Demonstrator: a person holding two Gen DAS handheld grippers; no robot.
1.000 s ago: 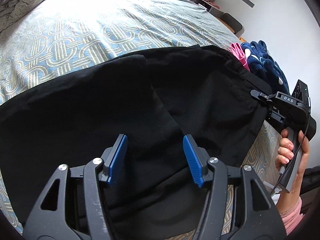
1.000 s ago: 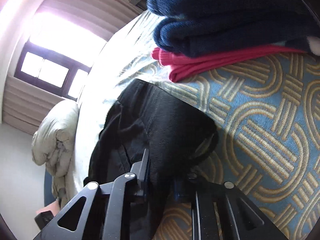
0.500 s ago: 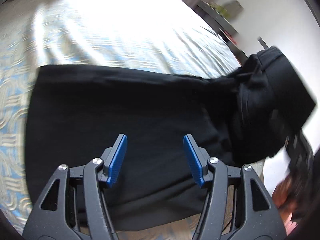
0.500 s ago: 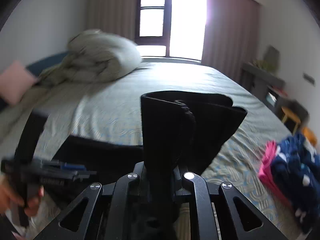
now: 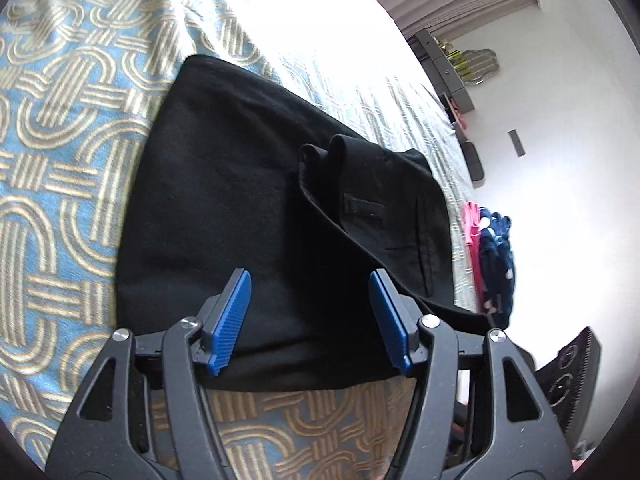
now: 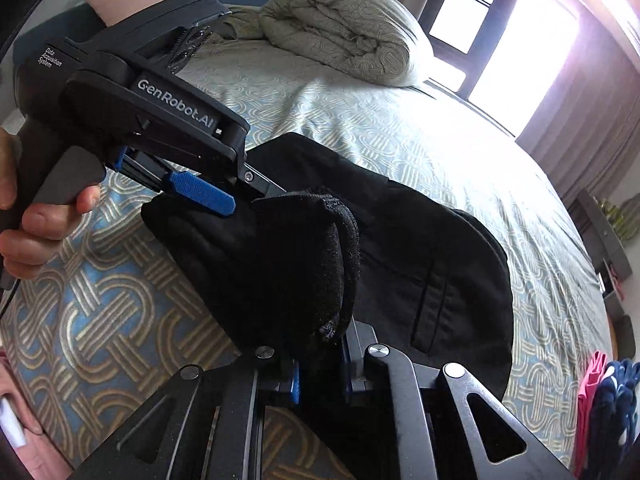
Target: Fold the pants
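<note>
The black fabric pants [image 5: 248,216] lie on the bed's blue bedspread with woven gold loop pattern [image 5: 52,184], near its front edge. In your left wrist view the waistband end, with a belt loop and pocket seam showing, is doubled over onto the right part of the flat cloth.

Your right gripper [image 6: 320,376] has its jaws pressed together on a bunched edge of the pants; that fabric rises in a thick roll directly in front of the camera.

Your left gripper [image 5: 310,316] has its blue ribbed pads [image 5: 230,322] spread wide, empty, over the near hem of the pants.

Far right on the bed: a pink folded garment [image 5: 472,224] touching a navy blue knit garment [image 5: 496,256]. At the far end, by the window [image 6: 476,20], a rolled beige duvet [image 6: 348,20].
</note>
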